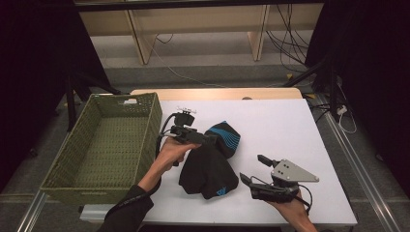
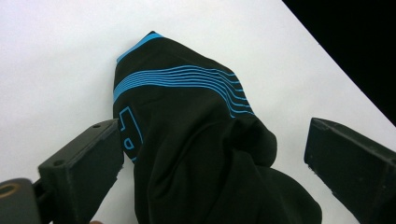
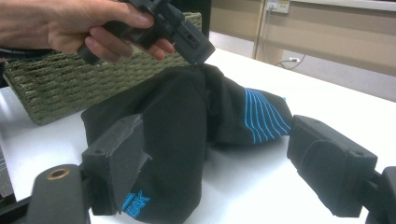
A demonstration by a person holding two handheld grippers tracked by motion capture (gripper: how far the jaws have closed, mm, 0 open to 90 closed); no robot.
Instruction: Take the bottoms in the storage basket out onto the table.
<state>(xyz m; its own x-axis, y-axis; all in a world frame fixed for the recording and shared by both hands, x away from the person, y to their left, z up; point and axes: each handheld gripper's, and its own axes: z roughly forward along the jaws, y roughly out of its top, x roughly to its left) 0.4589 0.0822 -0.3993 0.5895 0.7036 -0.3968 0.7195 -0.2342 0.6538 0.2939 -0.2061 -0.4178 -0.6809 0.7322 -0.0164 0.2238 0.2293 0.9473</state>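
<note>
Hovering with jaws spread, left tool (image 1: 205, 137) seemingly brushes the black garment (image 1: 209, 169); right tool (image 1: 251, 169) gapes.

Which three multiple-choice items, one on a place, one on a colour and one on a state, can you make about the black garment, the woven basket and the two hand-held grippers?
1. Where does the green woven basket stand?
A. Left of the black fabric garment
B. Right of it
C. On top of it

2. What colour are the thin stripes on the garment?
A. Red
B. Blue
C. Yellow

3. How do the jaws of the left gripper stand?
A. Pressed shut on the garment
B. Shut on the basket rim
C. Apart, with the garment between them

Answers: 1 A, as the high view shows the basket at the table's left edge; 2 B, as both gripper views show blue lines; 3 C, as the left gripper view shows a gap beside each jaw.
</note>
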